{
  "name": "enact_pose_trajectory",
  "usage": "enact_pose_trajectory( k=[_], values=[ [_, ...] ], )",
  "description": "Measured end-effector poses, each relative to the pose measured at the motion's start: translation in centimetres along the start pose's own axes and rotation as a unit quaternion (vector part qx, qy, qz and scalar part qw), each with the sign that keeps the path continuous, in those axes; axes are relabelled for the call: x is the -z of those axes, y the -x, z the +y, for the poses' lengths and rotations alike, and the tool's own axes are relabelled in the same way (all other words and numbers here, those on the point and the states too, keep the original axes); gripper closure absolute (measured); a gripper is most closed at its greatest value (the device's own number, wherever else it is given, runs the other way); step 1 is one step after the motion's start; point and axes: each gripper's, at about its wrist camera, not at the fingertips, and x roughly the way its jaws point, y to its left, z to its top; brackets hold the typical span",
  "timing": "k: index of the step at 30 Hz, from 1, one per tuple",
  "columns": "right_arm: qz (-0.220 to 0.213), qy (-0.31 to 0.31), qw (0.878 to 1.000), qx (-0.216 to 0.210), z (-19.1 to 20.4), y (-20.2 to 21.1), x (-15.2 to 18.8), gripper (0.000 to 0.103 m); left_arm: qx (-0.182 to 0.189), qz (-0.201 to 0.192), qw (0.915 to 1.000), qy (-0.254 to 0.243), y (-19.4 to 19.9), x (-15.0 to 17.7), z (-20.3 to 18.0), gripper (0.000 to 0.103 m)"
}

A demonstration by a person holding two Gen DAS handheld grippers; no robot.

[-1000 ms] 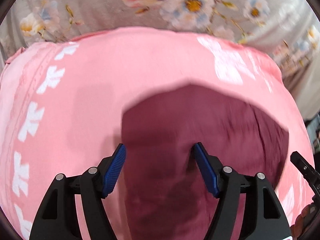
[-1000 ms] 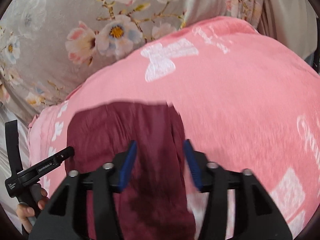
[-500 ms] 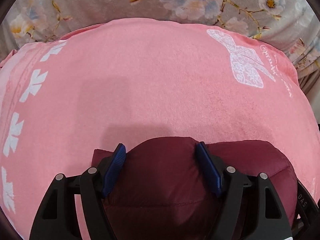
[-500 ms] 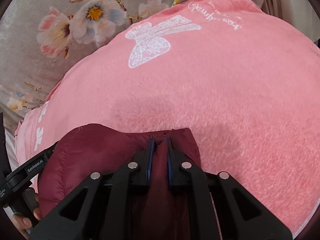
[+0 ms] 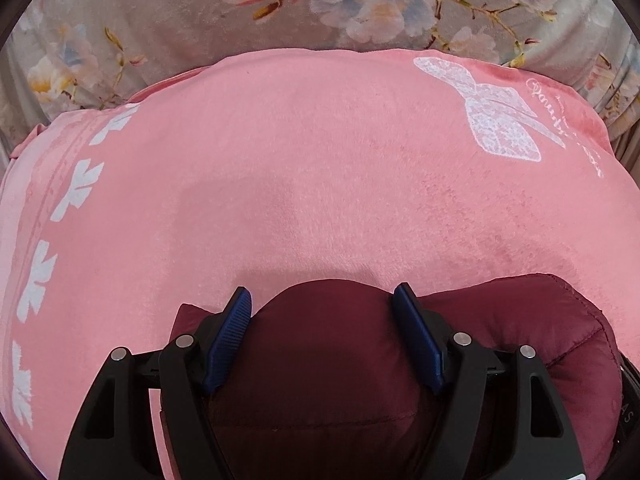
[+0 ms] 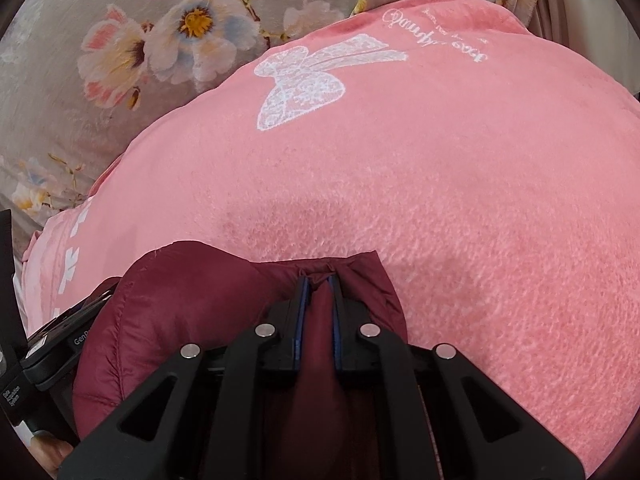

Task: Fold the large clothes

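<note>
A dark maroon padded garment (image 5: 320, 364) lies on a pink blanket (image 5: 300, 180) at the bottom of both views. My left gripper (image 5: 322, 312) stands open and pushed down over it. A puffy bulge of the garment fills the space between its blue pads (image 5: 236, 320). In the right wrist view my right gripper (image 6: 318, 284) is shut on a pinched fold at the far edge of the maroon garment (image 6: 180, 300). The rest of the garment is hidden beneath both grippers.
The pink blanket (image 6: 440, 200) carries a white lace bow print (image 6: 304, 84) and a row of white motifs (image 5: 76, 192) along its left side. A grey floral sheet (image 5: 200, 8) lies beyond it. The left gripper's body (image 6: 52, 344) shows at the lower left of the right wrist view.
Both grippers have come down onto the maroon garment. The right jaws have shut on a fold of it. The left jaws stay wide, now with the garment bulging between them.
</note>
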Motion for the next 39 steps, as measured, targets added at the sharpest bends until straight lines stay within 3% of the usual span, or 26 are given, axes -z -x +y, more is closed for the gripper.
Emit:
enact_pose_trajectory(
  k=[19, 21, 23, 24, 26, 27, 30, 33, 39],
  values=[
    [-0.005, -0.009, 1.000, -0.012, -0.5, -0.1, -0.2, 0.095, -0.014, -0.010, 0.9998, -0.005, -0.3, 0.2, -0.3, 0.030],
    [-0.007, -0.023, 0.999, -0.036, -1.2, 0.1, -0.3, 0.094, 0.001, -0.007, 1.0000, 0.002, -0.2, 0.1, 0.1, 0.030],
    [-0.005, -0.042, 0.998, -0.048, -1.9, 1.0, -0.3, 0.093, 0.040, 0.001, 0.9991, 0.014, 0.6, 0.1, 1.4, 0.031],
    [-0.006, -0.050, 0.998, -0.049, -2.3, 2.4, -0.1, 0.088, 0.061, 0.004, 0.9979, 0.022, 1.4, 0.3, 2.1, 0.031],
    [-0.025, -0.051, 0.997, -0.048, -2.7, 5.4, 0.8, 0.058, 0.104, 0.005, 0.9931, 0.055, 4.1, 1.2, 4.6, 0.030],
    [-0.036, -0.046, 0.997, -0.044, -2.7, 7.4, 1.5, 0.037, 0.115, 0.007, 0.9913, 0.064, 5.1, 1.6, 5.5, 0.028],
    [-0.010, -0.036, 0.998, -0.058, -2.7, 9.3, 3.5, 0.035, 0.142, 0.021, 0.9861, 0.083, 7.6, 3.8, 8.0, 0.027],
    [0.035, -0.048, 0.994, -0.093, -2.7, 9.5, 5.7, 0.035, 0.171, 0.063, 0.9783, 0.098, 7.7, 6.6, 9.1, 0.027],
    [0.063, -0.082, 0.984, -0.147, -2.6, 9.1, 7.9, 0.035, 0.238, 0.102, 0.9525, 0.161, 6.3, 10.6, 10.4, 0.025]
  ],
)
